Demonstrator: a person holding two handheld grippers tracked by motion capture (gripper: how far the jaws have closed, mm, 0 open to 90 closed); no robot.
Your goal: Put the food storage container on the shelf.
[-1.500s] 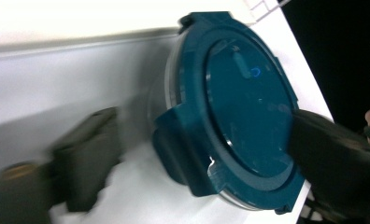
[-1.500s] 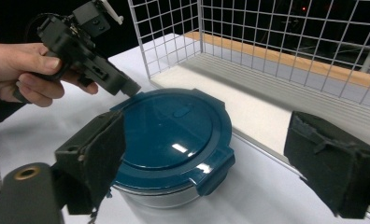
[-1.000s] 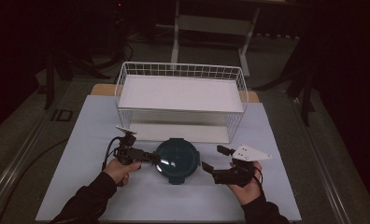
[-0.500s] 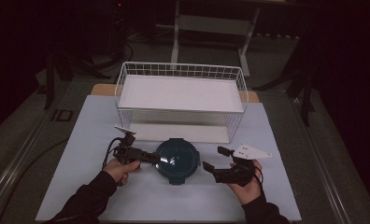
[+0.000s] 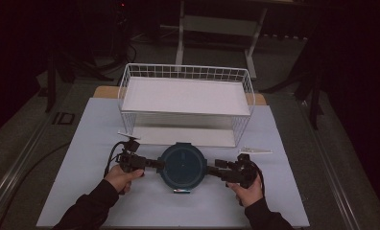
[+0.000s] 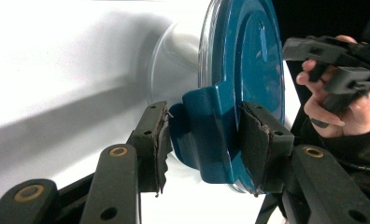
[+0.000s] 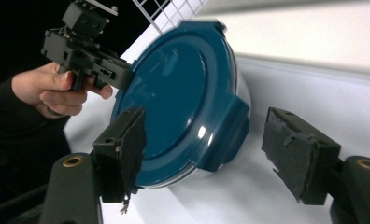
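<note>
A round container with a blue lid (image 5: 182, 165) sits on the white table near its front edge. My left gripper (image 5: 158, 165) comes in from the left and is shut on the lid's side tab (image 6: 206, 135), both pads pressing on it. My right gripper (image 5: 212, 168) is at the container's right side. In the right gripper view its jaws (image 7: 211, 144) stand open around the opposite tab (image 7: 227, 133); they have just been closing, and the right pad is still apart from the tab. The lid (image 7: 174, 102) lies flat on the clear bowl.
A white wire basket (image 5: 185, 96) stands on legs behind the container, with a white sheet (image 5: 178, 136) under it. A small flat pale piece (image 5: 255, 151) lies to the right. Dark floor surrounds the table.
My right gripper has dropped lower and moved in to the container's right tab, its jaws narrower. The left jaws have closed on the left tab. The container stays in place.
</note>
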